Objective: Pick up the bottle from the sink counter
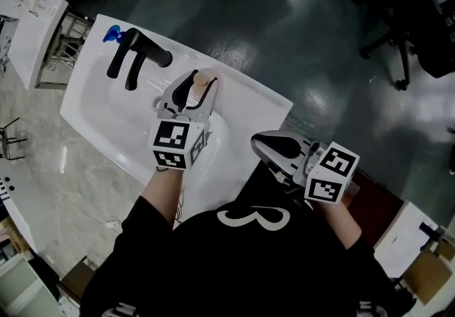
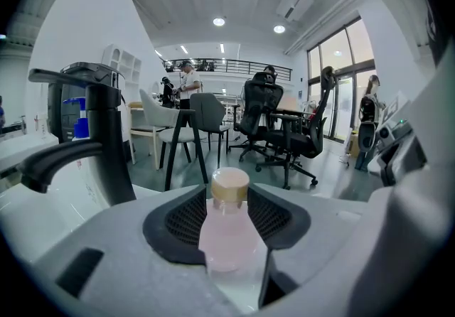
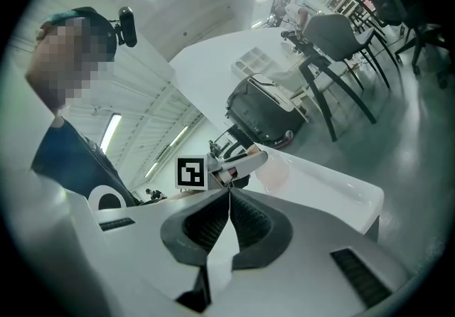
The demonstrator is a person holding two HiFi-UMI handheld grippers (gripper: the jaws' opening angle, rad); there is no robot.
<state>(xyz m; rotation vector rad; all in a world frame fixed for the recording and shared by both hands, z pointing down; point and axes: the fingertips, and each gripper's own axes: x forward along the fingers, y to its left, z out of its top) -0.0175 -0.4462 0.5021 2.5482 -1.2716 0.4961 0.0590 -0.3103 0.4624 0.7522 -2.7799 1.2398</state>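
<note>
**A:** The left tongs (image 1: 193, 88) are clamped on the pink bottle (image 2: 227, 234). The pads press both of its sides just under the tan cap (image 2: 230, 186).

**B:** It's upright too, over the white tabletop (image 1: 249, 99), right beside the sink basin (image 1: 106, 106). I can't tell whether its base touches down.

**A:** The black faucet (image 1: 136, 54) sits at ten o'clock from the bottle, apart from it.

**B:** And the right tongs (image 3: 229, 203)?

**A:** Pressed together with nothing between them. They're out at four o'clock from the left pair, by the tabletop's edge and close to the person's dark shirt (image 1: 234, 259).
</note>
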